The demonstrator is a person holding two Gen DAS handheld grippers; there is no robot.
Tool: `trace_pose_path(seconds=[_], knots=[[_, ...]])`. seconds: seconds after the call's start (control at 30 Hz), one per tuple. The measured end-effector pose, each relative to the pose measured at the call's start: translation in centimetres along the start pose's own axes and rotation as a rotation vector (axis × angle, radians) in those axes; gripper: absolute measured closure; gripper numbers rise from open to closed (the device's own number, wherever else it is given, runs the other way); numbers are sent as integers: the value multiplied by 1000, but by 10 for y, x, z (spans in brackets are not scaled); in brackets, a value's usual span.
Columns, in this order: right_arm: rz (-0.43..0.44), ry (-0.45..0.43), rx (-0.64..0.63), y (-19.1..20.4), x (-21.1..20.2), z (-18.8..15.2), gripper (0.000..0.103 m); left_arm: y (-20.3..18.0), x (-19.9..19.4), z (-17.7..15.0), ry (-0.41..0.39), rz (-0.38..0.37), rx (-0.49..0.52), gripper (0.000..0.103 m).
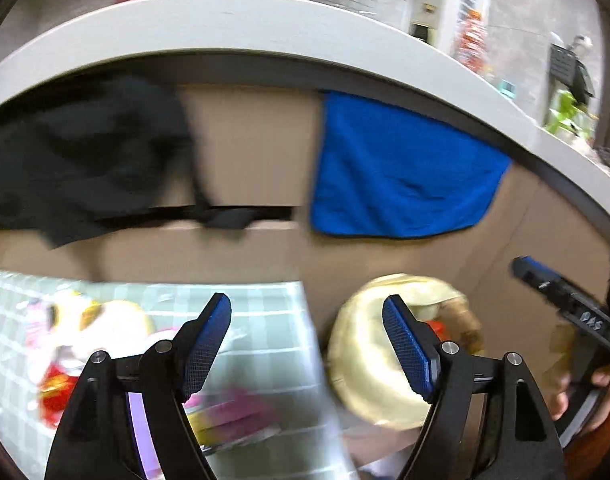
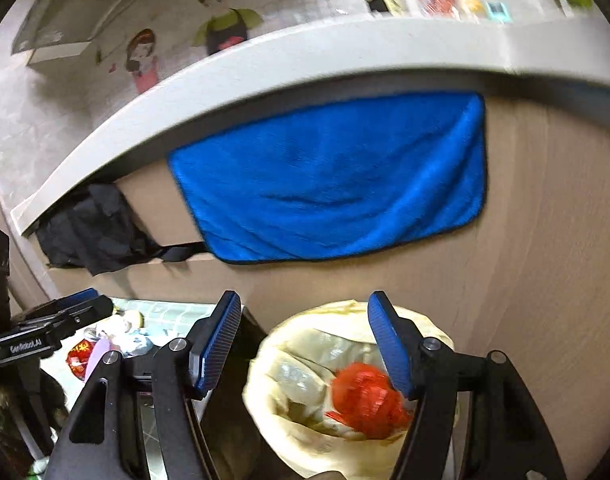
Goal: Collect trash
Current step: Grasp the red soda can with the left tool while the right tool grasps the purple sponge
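Observation:
A bin lined with a pale yellow bag stands below my right gripper, which is open and empty above its rim. A red wrapper lies inside the bag. The bin also shows in the left wrist view. My left gripper is open and empty, above the edge of a small table with a green checked cloth. Several pieces of trash lie on the cloth: a red and yellow packet, a pink wrapper and a white and yellow wrapper.
A wooden cabinet front stands behind, under a white countertop. A blue towel and a black cloth hang from it. The right gripper shows at the right edge of the left wrist view.

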State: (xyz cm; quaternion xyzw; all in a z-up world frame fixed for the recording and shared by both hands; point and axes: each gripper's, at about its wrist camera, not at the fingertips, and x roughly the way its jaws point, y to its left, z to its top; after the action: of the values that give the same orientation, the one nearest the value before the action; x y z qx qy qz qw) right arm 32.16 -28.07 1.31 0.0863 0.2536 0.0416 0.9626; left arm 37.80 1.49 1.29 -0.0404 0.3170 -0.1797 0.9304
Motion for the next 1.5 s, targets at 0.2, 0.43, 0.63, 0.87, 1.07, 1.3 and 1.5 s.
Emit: trace_pose_path(seconds=[0.2, 0.43, 0.63, 0.87, 1.07, 1.3, 1.5], knots=[[70, -47, -74, 55, -10, 0, 40, 78, -58, -9, -106, 131, -86, 25], [139, -20, -109, 114, 4, -19, 39, 150, -85, -47, -119, 194, -208, 25], [217, 73, -138, 150, 25, -36, 39, 179, -85, -77, -107, 170, -252, 25], [233, 125, -187, 173, 34, -51, 39, 204, -46, -104, 2, 171, -307, 25], [255, 171, -193, 180, 44, -61, 39, 231, -13, -119, 53, 151, -444, 25], [254, 210, -191, 180, 54, -75, 39, 241, 13, -129, 118, 195, -533, 29], [267, 238, -174, 179, 62, -82, 39, 248, 11, -128, 142, 192, -603, 46]])
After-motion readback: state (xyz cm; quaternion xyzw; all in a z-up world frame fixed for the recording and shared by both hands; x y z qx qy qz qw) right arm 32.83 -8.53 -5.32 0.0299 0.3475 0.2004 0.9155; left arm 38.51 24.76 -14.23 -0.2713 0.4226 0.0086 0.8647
